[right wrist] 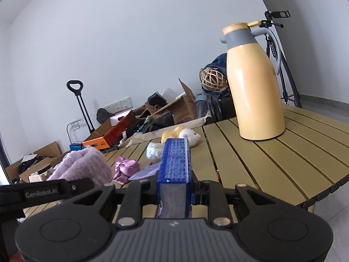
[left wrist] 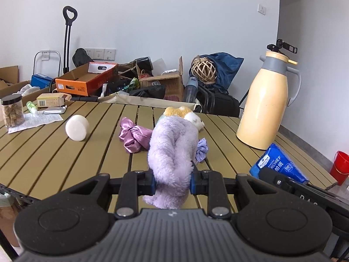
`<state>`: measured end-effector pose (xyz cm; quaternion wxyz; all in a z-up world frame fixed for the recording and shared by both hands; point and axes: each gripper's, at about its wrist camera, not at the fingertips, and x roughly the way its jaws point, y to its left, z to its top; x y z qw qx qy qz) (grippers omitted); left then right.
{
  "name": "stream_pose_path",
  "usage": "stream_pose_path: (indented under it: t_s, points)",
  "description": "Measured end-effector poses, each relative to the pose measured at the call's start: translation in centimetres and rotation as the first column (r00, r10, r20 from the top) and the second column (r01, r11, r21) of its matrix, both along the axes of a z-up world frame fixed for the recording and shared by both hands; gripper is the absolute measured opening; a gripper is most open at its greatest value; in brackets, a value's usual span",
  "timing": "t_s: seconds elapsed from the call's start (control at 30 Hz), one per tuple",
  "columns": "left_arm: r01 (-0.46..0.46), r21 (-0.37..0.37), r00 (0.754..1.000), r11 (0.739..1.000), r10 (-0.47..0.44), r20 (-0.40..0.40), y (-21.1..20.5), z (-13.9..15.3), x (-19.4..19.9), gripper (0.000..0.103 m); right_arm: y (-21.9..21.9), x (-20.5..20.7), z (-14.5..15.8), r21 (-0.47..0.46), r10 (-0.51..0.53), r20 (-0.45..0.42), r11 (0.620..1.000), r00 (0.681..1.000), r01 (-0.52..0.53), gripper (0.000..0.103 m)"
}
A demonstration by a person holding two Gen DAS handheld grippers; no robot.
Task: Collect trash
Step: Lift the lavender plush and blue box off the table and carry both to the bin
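My left gripper (left wrist: 172, 182) is shut on a fluffy lilac plush cloth (left wrist: 170, 152), lifted above the slatted table (left wrist: 65, 152). In the right wrist view that same lilac plush cloth (right wrist: 82, 166) shows at the left, with the left gripper's body below it. My right gripper (right wrist: 174, 193) is shut on a blue tissue pack (right wrist: 175, 161), held upright over the table. The blue tissue pack (left wrist: 277, 161) also shows at the right of the left wrist view. On the table lie a pink satin pouch (left wrist: 133, 136), a white disc (left wrist: 76, 127) and a yellow-white plush toy (left wrist: 185, 113).
A tall yellow thermos jug (left wrist: 266, 102) stands at the table's right side. A jar (left wrist: 12, 111), a paper sheet (left wrist: 35, 121) and small boxes (left wrist: 53, 100) sit at the left. Cardboard boxes (left wrist: 87, 80) and bags crowd the floor behind. A red bucket (left wrist: 339, 166) stands on the floor at right.
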<state>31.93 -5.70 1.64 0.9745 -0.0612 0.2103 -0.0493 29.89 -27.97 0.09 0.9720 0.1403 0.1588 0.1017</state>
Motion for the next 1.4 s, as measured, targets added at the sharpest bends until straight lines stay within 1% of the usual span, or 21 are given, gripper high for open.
stream_pose_path:
  t_s: [0.13,0.53,0.63,0.83,1.07,1.23,1.4]
  points:
    - [-0.004,0.010,1.000,1.000,0.004,0.001,0.8,0.5,-2.1,0.027,0.9,-1.6,0.2,-0.016,0.023,0.002,1.000,1.000,-0.023,0.022]
    - [-0.013,0.016,1.000,1.000,0.014,-0.028,2.5,1.0,-7.6,0.027,2.3,-6.6,-0.7,-0.056,0.064,-0.062,0.996,0.996,-0.068,0.022]
    - [-0.012,0.032,0.999,0.999,0.013,-0.042,2.6,0.8,-8.9,0.027,2.5,-8.1,-1.0,-0.076,0.070,-0.072,0.994,0.995,-0.076,0.022]
    - [-0.010,0.046,0.995,0.999,0.014,-0.095,3.1,-0.3,-11.0,0.027,3.0,-10.4,-2.2,-0.102,0.085,-0.121,0.990,0.989,-0.097,0.022]
    - [-0.003,0.079,0.989,0.997,0.015,-0.150,3.5,-2.2,-13.0,0.027,3.4,-12.4,-3.9,-0.119,0.097,-0.189,0.985,0.977,-0.121,0.022]
    - [-0.003,0.088,0.979,0.996,0.021,-0.204,4.1,-3.8,-13.7,0.027,3.6,-13.3,-5.1,-0.127,0.104,-0.237,0.982,0.966,-0.137,0.022]
    - [-0.003,0.093,0.963,0.996,0.028,-0.267,4.6,-5.7,-13.9,0.027,4.0,-13.6,-6.8,-0.135,0.105,-0.308,0.979,0.946,-0.153,0.022]
